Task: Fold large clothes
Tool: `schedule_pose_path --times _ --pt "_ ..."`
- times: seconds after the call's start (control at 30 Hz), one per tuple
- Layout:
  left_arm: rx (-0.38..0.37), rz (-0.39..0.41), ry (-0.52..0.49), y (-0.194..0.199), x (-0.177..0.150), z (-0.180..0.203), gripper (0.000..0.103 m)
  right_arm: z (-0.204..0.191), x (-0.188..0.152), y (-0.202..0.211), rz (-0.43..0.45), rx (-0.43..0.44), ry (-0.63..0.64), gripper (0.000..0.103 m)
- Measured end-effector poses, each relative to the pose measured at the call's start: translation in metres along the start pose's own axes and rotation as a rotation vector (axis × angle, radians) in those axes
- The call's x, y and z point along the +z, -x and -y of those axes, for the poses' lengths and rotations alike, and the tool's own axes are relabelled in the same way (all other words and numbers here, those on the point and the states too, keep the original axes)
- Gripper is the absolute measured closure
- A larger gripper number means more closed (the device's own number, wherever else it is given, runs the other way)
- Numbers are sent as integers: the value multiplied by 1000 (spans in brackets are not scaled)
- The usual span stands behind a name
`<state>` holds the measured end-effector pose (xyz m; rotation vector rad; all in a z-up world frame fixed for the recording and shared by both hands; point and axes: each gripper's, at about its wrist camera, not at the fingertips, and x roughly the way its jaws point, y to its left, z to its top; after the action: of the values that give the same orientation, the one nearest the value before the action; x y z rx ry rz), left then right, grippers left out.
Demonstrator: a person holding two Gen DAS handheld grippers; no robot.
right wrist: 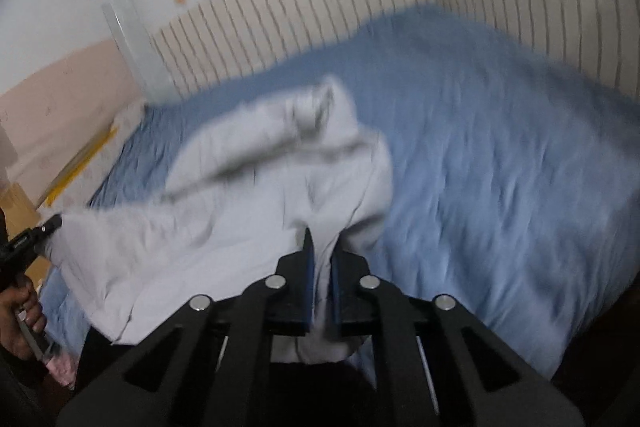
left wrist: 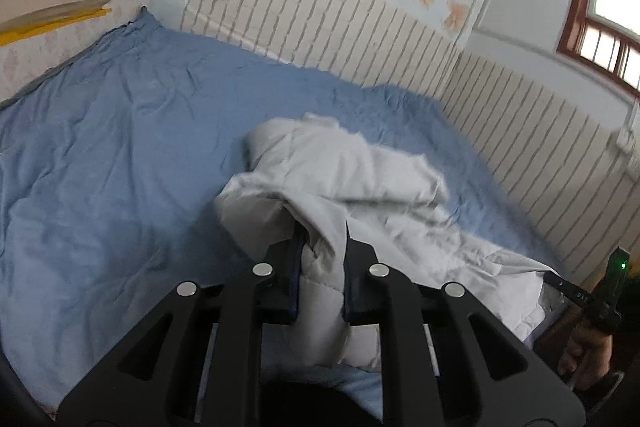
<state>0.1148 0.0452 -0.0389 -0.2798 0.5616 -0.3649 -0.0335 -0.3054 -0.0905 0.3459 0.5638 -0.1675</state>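
A large pale grey padded garment [left wrist: 344,171] lies bunched on a blue bedsheet [left wrist: 120,147]. My left gripper [left wrist: 322,247] is shut on a thick fold of the garment at its near edge and holds it raised. My right gripper [right wrist: 322,255] is shut on another fold of the same garment [right wrist: 240,187], which drapes away to the left. The right wrist view is motion-blurred. The right gripper shows at the far right of the left wrist view [left wrist: 576,291], gripping the garment's edge. The left gripper shows at the far left of the right wrist view [right wrist: 44,227].
The blue sheet [right wrist: 500,167] covers the whole bed. A striped headboard panel [left wrist: 360,27] and a flowered wall run behind it. A window [left wrist: 608,11] is at the upper right. A yellow-edged board [left wrist: 52,19] lies past the bed's left side.
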Motion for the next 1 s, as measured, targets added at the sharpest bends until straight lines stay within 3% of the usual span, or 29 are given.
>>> schedule_pose_path --times 0.27,0.43,0.57,0.7,0.8,0.87,0.97,1.0 --pt "71 79 -18 -59 71 11 90 -17 84 -55 159 1 -27 97" --pt "74 133 74 -113 124 -1 90 -13 143 -117 213 9 -106 97" --pt "93 176 170 -178 152 -13 89 -11 176 -179 229 4 -182 97" --pt "124 165 238 -260 160 -39 87 -19 195 -255 208 -25 -149 97" --pt "130 130 255 -311 145 -61 81 -14 193 -308 183 -25 -145 95" --pt "123 61 309 -341 134 -79 78 -8 181 -335 156 -11 -185 89" --pt "139 60 321 -348 129 -81 68 -4 175 -343 135 -40 -217 85" --pt "178 69 298 -344 129 -74 47 -4 175 -341 139 -49 -212 84"
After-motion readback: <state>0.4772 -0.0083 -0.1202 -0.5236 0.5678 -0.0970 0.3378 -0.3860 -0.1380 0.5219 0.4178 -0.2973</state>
